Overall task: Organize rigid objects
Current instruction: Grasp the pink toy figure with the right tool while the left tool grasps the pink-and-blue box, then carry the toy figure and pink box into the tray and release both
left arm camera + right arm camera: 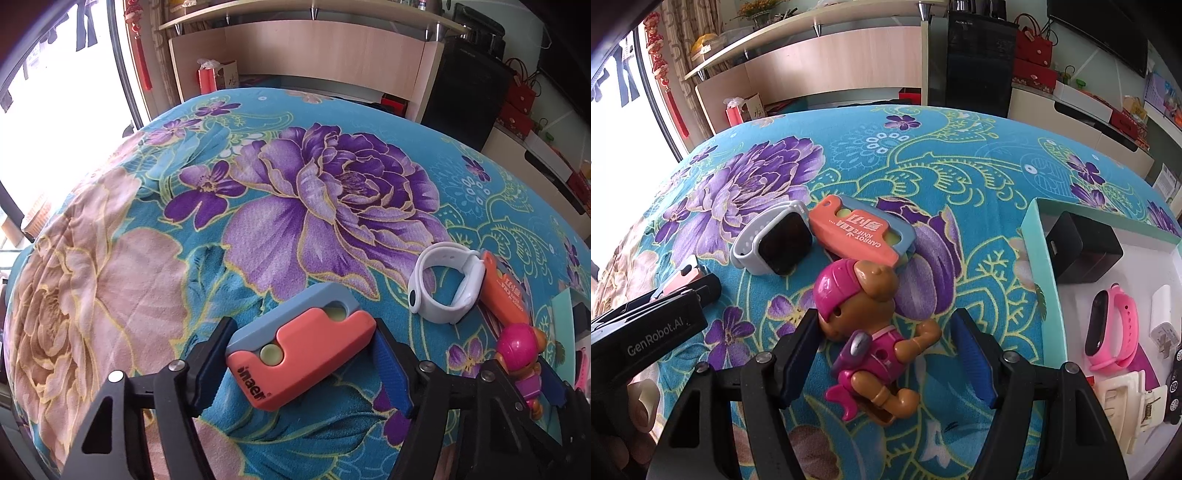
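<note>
My left gripper [301, 363] is shut on an orange and blue toy knife [295, 350], its pads touching both sides, just above the floral cloth. A white smartwatch [447, 282] and a second orange toy knife [504, 291] lie to its right. My right gripper [886, 354] is open around a pink and brown toy figure [871, 332] lying on the cloth; the pads stand apart from it. In the right wrist view the watch [779, 243] and the second knife [860, 234] lie just beyond the figure. The figure also shows in the left wrist view [521, 350].
A teal-rimmed white box [1039, 266] at the right holds a black cube [1082, 251], a pink band [1112, 328], a white plug and a cream clip. The floral cloth [923, 155] covers the surface. Shelves and cabinets stand behind.
</note>
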`<state>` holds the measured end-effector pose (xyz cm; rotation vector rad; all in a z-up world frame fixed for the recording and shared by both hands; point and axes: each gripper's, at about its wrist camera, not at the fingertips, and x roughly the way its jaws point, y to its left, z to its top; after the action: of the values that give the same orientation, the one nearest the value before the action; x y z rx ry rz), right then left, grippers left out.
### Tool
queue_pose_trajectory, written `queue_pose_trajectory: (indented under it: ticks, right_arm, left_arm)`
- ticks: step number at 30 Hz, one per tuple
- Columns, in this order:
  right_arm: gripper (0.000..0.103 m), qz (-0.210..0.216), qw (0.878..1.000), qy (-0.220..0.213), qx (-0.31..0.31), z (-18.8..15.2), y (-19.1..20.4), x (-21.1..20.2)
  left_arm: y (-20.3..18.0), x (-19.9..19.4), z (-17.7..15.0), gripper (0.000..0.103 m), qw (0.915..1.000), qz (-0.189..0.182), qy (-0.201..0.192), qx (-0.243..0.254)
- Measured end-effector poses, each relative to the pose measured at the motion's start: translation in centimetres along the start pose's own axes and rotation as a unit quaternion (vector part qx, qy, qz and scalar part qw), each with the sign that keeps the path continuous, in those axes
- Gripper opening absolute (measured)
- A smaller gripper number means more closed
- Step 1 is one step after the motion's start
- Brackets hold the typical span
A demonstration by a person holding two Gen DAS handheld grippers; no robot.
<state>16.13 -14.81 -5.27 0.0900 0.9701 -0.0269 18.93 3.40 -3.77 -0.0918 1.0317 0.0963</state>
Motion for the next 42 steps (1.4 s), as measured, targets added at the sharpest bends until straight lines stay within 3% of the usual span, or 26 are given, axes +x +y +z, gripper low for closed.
queue_pose_trajectory:
  ticks: [3,5,15,27,36,42]
  right_arm:
    - [0.069,0.0,1.0,0.0,0.002,0.0,-0.1,-0.1]
    - [0.061,0.002,1.0,0.0,0.005,0.0,-0.2,-0.3]
    - [0.061,0.021,0.999,-0.023,0.02,0.3,-0.8,-2.2]
    - [0.061,0.026,0.996,-0.073,0.034,0.8,-1.9,-5.2]
    - [0.061,0.02,0.995,-0.095,0.04,1.1,-3.0,-7.0]
    - [0.061,-0.002,0.991,-0.121,0.061,1.3,-6.6,-9.6]
  left_arm:
    - [0.1,-0.1,0.0,0.075,1.0,-0.003,0.001,-0.004]
    - [0.1,-0.2,-0.1,0.075,1.0,-0.002,0.001,-0.004]
    - [0.6,-1.2,-0.1,0.075,0.9997,-0.015,-0.005,-0.018]
    - [0.1,-4.2,0.2,0.075,0.9984,-0.025,-0.049,-0.012]
    - [-1.6,-6.6,0.2,0.075,0.996,-0.041,-0.078,0.011]
    - [-4.2,-8.3,-0.1,0.075,0.9917,-0.071,-0.098,0.043]
